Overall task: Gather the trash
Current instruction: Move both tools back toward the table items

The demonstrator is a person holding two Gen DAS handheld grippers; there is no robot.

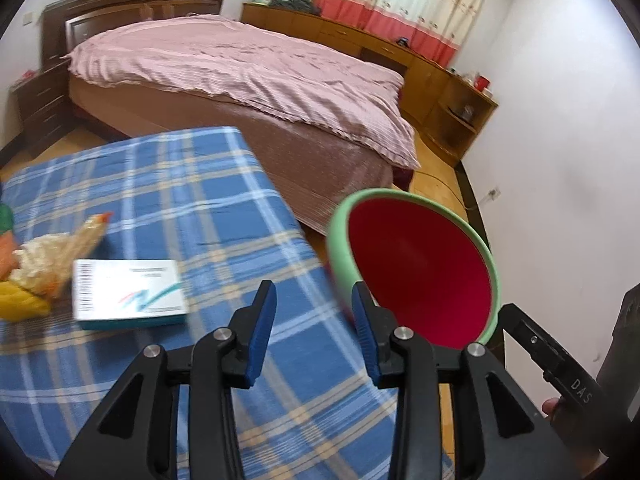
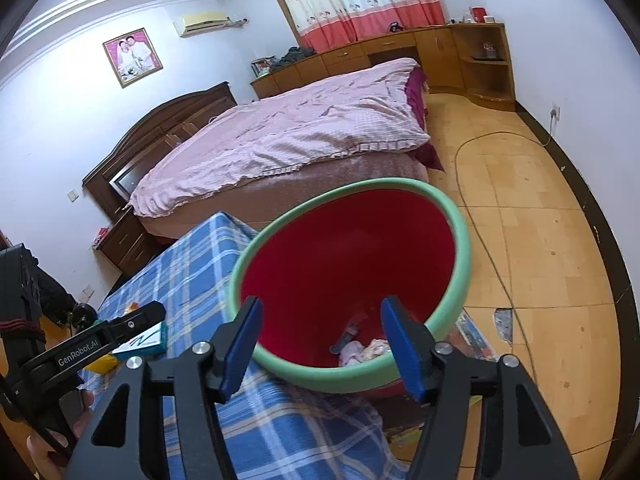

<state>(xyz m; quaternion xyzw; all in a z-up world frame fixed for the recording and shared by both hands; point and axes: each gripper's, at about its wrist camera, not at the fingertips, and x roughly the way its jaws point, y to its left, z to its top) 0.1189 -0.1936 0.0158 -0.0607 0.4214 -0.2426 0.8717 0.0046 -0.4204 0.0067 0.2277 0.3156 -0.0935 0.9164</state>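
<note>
A red bin with a green rim (image 1: 416,268) (image 2: 348,264) stands beside the blue plaid table (image 1: 168,200) (image 2: 192,264). Crumpled pale trash (image 2: 368,350) lies at the bin's bottom. On the table lie a white and teal box (image 1: 130,294) (image 2: 144,340), a crumpled clear wrapper (image 1: 60,256) and a yellow item (image 1: 20,304). My left gripper (image 1: 313,292) hovers over the table's right edge, open and holding nothing, with the box to its left. My right gripper (image 2: 322,308) hangs over the bin's near rim, open with nothing between its pads.
A bed with a pink cover (image 1: 248,68) (image 2: 288,128) stands beyond the table. Wooden cabinets (image 1: 432,76) (image 2: 440,56) line the far wall. A cable (image 2: 492,256) runs across the tiled floor right of the bin. A dark nightstand (image 2: 124,240) sits by the headboard.
</note>
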